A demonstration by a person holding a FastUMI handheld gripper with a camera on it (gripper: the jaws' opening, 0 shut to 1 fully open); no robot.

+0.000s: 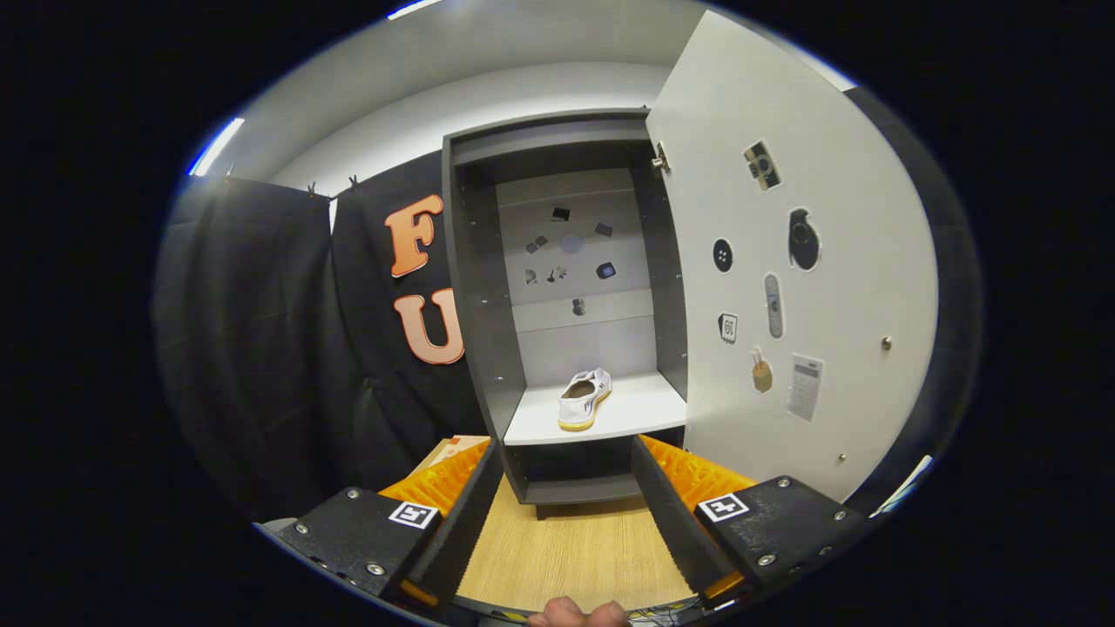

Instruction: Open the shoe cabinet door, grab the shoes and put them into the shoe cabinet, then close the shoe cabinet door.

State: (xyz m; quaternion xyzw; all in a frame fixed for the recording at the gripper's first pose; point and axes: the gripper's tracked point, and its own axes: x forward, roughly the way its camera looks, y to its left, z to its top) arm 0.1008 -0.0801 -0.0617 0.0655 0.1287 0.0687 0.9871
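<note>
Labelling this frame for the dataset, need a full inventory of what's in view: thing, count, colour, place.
shoe cabinet: 1, dark grey frame, pale back panel, standing on the floor beyond the jaws
cabinet door: 1, light grey, swung open to the right of the cabinet
stickers: several, mixed dark and pale, on the door's inner face; more on the cabinet's back panel
shelf: 1, white, inside the cabinet
shoe: 1, white with a yellowish sole, on the shelf
floor: 1, light wood, between the jaws
cardboard box: 1, brown, left of the cabinet's base, partly hidden
gripper: 1, jaws open, holding nothing
finger: 1 fingertip showing, below the jaws
</note>
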